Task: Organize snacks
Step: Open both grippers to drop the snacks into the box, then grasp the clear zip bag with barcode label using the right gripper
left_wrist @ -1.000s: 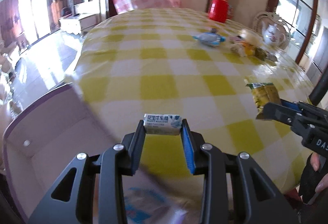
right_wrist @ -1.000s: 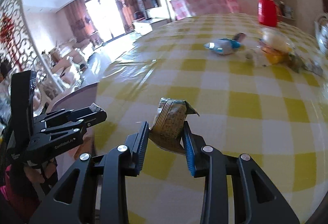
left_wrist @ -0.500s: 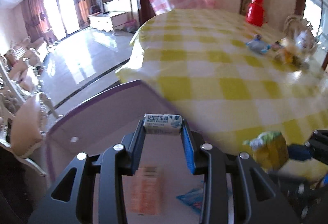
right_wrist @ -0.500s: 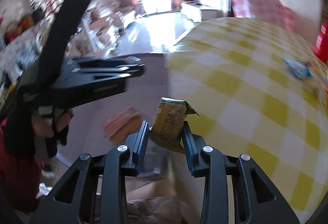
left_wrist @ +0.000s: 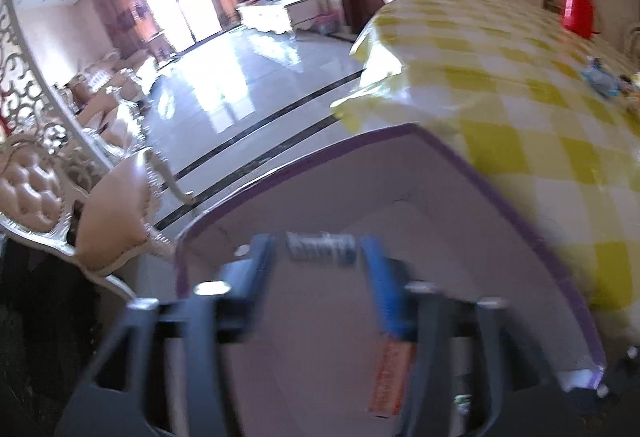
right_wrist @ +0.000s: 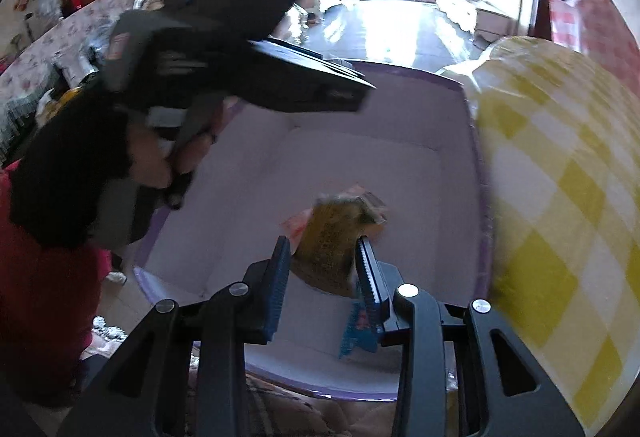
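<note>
Two snacks hang over your purple-rimmed box (right_wrist: 474,141): left hand-held gripper (left_wrist: 320,257) just opened, white bar (left_wrist: 321,252) loose between; right hand-held gripper (right_wrist: 324,261) just parted around the crinkled yellow-green packet (right_wrist: 332,241), pads apart.

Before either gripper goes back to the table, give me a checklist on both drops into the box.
1. Left gripper over the purple-rimmed box: ok.
2. Left jaws just opening; white candy bar clear of both pads: cannot tell, blurred.
3. Right gripper over the box: ok.
4. Right jaws just opening; green snack packet has left them: not ok, it sits between them.
5. Earlier snacks inside the box, orange packet and blue packet: ok.
6. Snacks remain on the yellow checked table: ok.
</note>
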Tool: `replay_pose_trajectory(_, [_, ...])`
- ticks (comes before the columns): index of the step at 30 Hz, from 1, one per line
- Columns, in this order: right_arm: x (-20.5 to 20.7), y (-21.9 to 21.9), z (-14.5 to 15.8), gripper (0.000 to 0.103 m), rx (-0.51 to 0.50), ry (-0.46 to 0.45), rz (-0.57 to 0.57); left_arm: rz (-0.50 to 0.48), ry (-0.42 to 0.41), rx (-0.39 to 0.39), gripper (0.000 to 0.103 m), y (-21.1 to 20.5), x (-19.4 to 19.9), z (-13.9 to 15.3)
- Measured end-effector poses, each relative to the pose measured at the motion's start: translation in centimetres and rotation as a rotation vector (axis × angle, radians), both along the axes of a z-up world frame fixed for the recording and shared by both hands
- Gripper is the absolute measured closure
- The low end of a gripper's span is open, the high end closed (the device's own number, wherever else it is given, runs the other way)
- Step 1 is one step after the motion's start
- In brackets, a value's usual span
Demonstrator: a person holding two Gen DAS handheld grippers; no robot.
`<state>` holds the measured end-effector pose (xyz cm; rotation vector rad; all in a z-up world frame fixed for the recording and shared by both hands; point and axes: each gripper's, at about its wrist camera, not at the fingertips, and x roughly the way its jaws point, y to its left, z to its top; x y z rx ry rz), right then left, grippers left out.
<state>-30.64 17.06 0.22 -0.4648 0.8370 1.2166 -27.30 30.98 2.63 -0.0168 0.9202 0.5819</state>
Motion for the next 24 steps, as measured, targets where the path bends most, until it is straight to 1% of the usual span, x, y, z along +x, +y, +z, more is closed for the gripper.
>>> replay_pose_trajectory(1, [0.0, 0.2, 0.0, 0.033, 0.008, -0.001, -0.003, 0.013, -0.005, 0.012, 0.016, 0.0, -0.1, 0.1])
replay_pose_trajectory(2, [0.1, -0.1, 0.2, 0.03, 0.024, 0.002, -0.01, 0.015, -0.006, 0.016, 0.015, -0.1, 0.0, 0.1])
replay_pose_trajectory(5, [0.8, -1.0, 1.0, 0.03, 0.065, 0.008, -0.046, 0.002, 0.001, 0.012, 0.01, -0.7, 0.4, 0.1])
replay_pose_trajectory(9, [2.4, -3.4, 1.8, 0.028, 0.102, 0.013, -0.129, -0.012, 0.013, 0.039, 0.009, -1.7, 1.0, -0.3])
replay_pose_trajectory(12, [4.5, -6.4, 2.6, 0.026, 0.142, 0.017, -0.225, -0.023, 0.006, 0.033, 0.009, -2.4, 1.4, -0.1])
replay_pose_trajectory(13, [5.1, -7.2, 2.8, 0.023, 0.156, 0.025, -0.253, -0.027, -0.004, 0.028, 0.009, -2.8, 1.5, 0.1])
replay_pose_trajectory(15, [6.9, -9.8, 3.5, 0.018, 0.195, 0.037, -0.345, -0.043, -0.021, 0.013, 0.008, -3.8, 1.7, 0.7])
replay_pose_trajectory(16, [7.4, -10.8, 3.8, 0.017, 0.209, 0.038, -0.377, -0.062, -0.036, -0.002, 0.008, -4.6, 2.0, 1.0])
replay_pose_trajectory(18, [9.1, -13.8, 4.3, 0.016, 0.242, 0.028, -0.477, -0.09, -0.073, -0.041, 0.008, -6.1, 2.6, 1.8])
replay_pose_trajectory(19, [9.8, -14.7, 4.3, 0.016, 0.248, 0.023, -0.512, -0.112, -0.102, -0.083, 0.006, -7.3, 3.0, 2.4])
replay_pose_trajectory(20, [10.7, -16.2, 4.3, 0.016, 0.252, 0.02, -0.562, -0.149, -0.131, -0.147, 0.002, -8.7, 3.7, 2.9])
replay_pose_trajectory(22, [12.2, -18.7, 4.0, 0.016, 0.247, 0.025, -0.646, -0.222, -0.17, -0.268, 0.002, -11.1, 5.3, 3.5])
replay_pose_trajectory(23, [13.1, -20.3, 3.8, 0.016, 0.238, 0.029, -0.702, -0.267, -0.185, -0.335, 0.002, -13.1, 6.8, 3.8])
replay_pose_trajectory(24, [13.9, -22.0, 3.5, 0.016, 0.235, 0.034, -0.759, -0.288, -0.189, -0.36, 0.002, -14.2, 7.8, 3.9])
